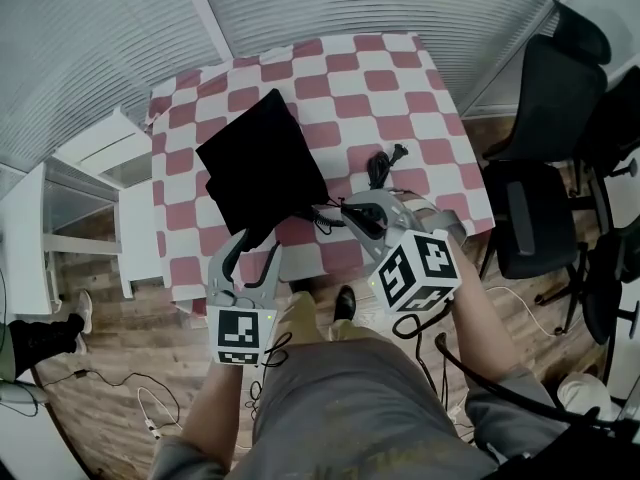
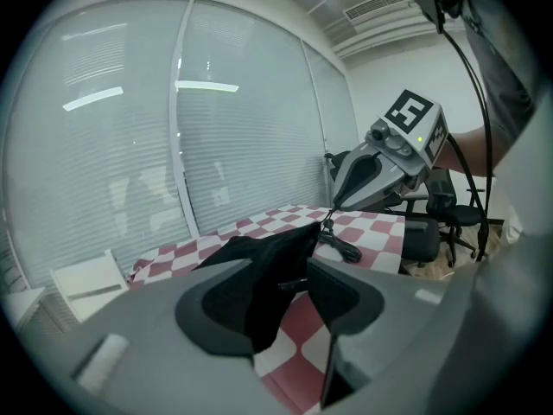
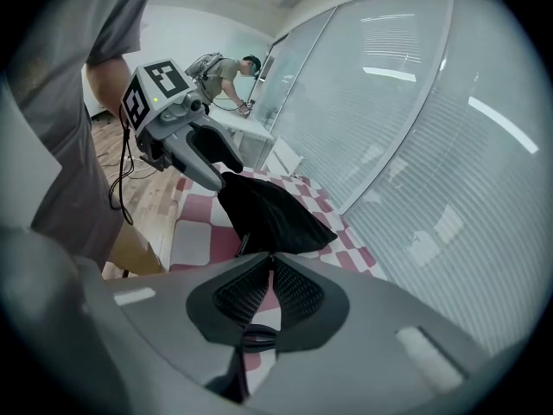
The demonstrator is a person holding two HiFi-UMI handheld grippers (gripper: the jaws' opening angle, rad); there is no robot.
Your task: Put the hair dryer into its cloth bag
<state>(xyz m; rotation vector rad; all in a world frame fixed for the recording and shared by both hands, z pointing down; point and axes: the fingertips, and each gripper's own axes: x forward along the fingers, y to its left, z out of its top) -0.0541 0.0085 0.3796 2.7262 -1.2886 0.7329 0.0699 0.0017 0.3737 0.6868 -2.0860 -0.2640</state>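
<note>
Here, left gripper (image 1: 248, 250) and right gripper (image 1: 347, 212) each pinch the six-o'clock hem of the cloth bag (image 1: 262, 163); it looks limp, light, best held there.

The bag (image 1: 262, 158) hides its contents and, in the head view, the tips of the left hand-held gripper (image 1: 255, 240). Whether the right hand-held gripper (image 1: 350, 208) pinches the string (image 1: 322, 216) is too small to tell.

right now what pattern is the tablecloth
The tablecloth is red and white checks, clearest in the head view.
</note>
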